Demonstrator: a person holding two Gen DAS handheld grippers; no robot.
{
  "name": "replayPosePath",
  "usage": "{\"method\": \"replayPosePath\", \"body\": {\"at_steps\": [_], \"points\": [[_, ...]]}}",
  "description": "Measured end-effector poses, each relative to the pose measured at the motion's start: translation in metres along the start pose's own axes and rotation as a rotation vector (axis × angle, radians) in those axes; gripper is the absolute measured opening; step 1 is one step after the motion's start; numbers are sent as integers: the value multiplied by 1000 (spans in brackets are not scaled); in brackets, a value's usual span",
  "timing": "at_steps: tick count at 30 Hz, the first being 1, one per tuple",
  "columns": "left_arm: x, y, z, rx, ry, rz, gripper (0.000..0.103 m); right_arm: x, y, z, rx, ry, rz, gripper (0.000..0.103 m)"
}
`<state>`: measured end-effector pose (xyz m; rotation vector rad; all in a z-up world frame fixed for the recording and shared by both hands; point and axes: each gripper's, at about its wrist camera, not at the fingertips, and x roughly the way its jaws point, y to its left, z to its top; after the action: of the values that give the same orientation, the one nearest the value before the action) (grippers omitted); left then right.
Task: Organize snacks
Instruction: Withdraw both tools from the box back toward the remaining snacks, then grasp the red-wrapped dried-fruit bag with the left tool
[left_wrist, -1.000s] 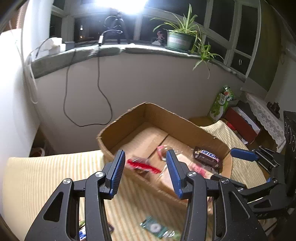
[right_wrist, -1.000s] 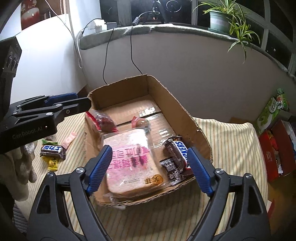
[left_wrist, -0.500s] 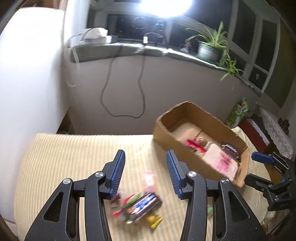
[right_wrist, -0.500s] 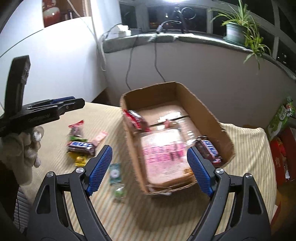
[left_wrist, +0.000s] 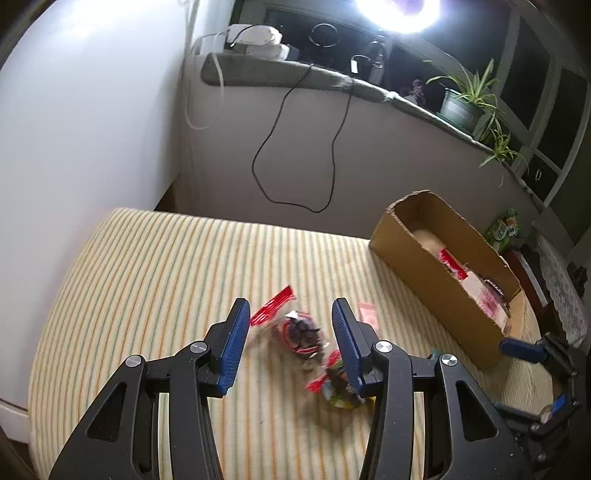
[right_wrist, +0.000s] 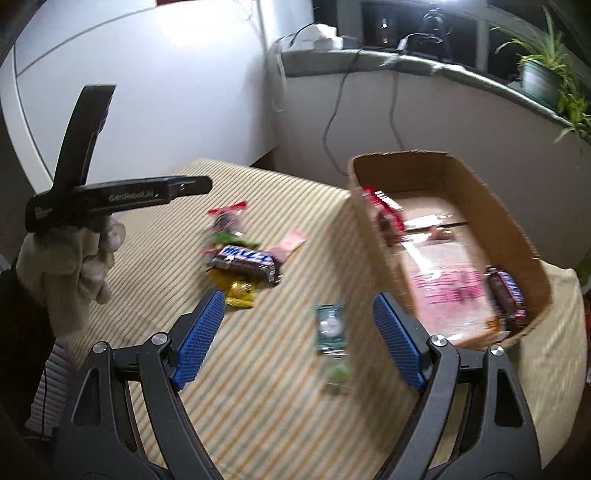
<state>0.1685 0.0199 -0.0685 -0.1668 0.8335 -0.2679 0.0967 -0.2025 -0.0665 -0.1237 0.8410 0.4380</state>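
A striped cloth (right_wrist: 266, 387) covers the worktop, cream with thin orange and green lines. A cardboard box (right_wrist: 364, 236) sits on it at the right side. Left of the box lies a loose heap of snacks: a dark chocolate bar (right_wrist: 245, 260) across a yellow wrapper (right_wrist: 240, 295), a red-ended packet (right_wrist: 227, 216) behind them, and a pink sachet (right_wrist: 291, 242) just beside. Nearer the box lies a green packet (right_wrist: 330, 326), apart from the heap.
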Motion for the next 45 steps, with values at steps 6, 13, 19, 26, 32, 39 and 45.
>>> {"method": "replayPosePath", "body": {"at_steps": [6, 13, 19, 26, 32, 39, 45], "points": [[4, 13, -5, -28, 17, -6, 45, 26, 12, -4, 18, 44, 30, 80], [14, 15, -10, -50, 54, -36, 45, 47, 23, -6, 12, 83, 41, 66], [28, 5, -10, -44, 91, -53, 45, 65, 27, -10, 14, 119, 42, 50], [40, 3, -8, -50, 117, -64, 45, 77, 27, -7, 22, 135, 43, 49], [46, -2, -7, -39, 127, -54, 45, 90, 30, 0, 25, 143, 47, 49], [52, -6, -8, -15, 136, -43, 45, 104, 37, 3, 6, 160, 31, 41], [61, -12, -13, 28, 148, -23, 44, 107, 40, 5, -13, 159, 22, 37]]}}
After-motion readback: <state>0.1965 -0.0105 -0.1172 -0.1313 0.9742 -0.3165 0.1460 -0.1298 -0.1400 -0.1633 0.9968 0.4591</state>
